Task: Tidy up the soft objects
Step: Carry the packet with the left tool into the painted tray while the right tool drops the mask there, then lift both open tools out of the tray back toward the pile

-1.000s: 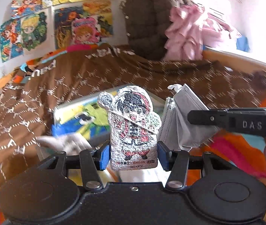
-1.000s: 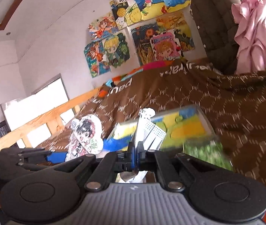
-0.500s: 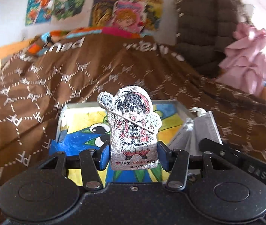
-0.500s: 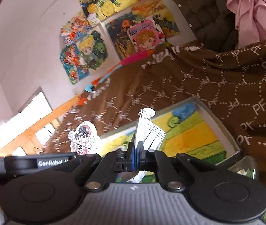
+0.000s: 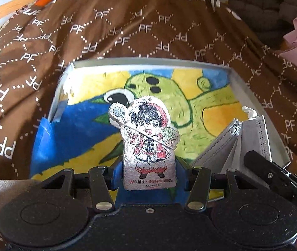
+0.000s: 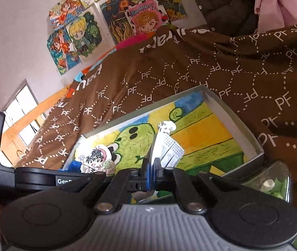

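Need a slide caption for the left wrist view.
Left claw holds cartoon-figure patch over painted tray on brown blanket.

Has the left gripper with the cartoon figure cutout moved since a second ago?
Yes. The left gripper, shut on the cartoon figure cutout, has swung in over the painted tray, which now fills its view instead of lying off to the left.
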Demonstrator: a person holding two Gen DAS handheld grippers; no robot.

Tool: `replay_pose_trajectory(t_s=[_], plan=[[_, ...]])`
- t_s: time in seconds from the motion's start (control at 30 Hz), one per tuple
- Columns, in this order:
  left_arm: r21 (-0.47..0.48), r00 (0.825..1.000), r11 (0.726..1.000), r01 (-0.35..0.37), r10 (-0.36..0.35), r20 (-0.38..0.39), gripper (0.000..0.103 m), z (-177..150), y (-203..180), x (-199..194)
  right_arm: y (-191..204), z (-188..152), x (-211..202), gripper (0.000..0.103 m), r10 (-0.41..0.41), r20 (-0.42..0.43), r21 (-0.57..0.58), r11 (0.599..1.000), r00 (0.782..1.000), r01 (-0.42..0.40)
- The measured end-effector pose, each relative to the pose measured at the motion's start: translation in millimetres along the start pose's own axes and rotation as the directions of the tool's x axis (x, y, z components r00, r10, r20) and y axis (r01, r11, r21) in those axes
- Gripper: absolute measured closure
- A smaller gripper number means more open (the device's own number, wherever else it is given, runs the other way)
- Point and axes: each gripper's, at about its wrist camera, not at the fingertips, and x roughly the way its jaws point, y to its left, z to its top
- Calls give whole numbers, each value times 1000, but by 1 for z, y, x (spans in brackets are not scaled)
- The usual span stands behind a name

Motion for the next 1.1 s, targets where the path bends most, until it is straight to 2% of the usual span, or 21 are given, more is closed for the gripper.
replay_pose_trajectory(t_s=[0.2,0.3,0.37,0.53,0.67,0.73,0.8,0.87,0.93,1.03,1.1], plan=[[29,998,1000,-10,11,-54,50,-3,-5,8,7,-3,-1,94,-19,2,-50,999,1000,19],[28,998,1000,-13,15,-53,49,-5,-4,9,7,-1,-2,90,-22,3,-52,998,1000,22],[15,999,1000,-11,12,-43,45,-5,-2,6,7,1,-6,82,-28,9,-59,998,1000,29],[-28,1000,1000,-1,1,7,32,-7,5,-5,14,12,-25,49,-30,62,-119,992,998,37],[-35,997,999,3,0,76,24,-7,8,-23,24,23,-51,30,-28,117,-171,984,993,48],[-36,992,999,-2,6,123,19,-9,8,-37,29,28,-66,16,-17,142,-190,981,990,44],[-34,986,999,-1,6,168,18,-11,8,-53,32,33,-84,9,-4,170,-196,980,985,37],[-32,973,999,3,4,230,12,-15,7,-71,35,39,-102,6,8,190,-199,979,982,31],[-31,948,999,13,-3,317,3,-23,8,-94,37,42,-121,1,20,212,-202,979,977,24],[-46,901,998,42,-18,433,1,-35,10,-130,40,43,-151,0,46,258,-208,978,965,8],[-60,879,997,57,-21,476,1,-43,9,-150,43,43,-169,0,67,292,-228,974,954,2]])
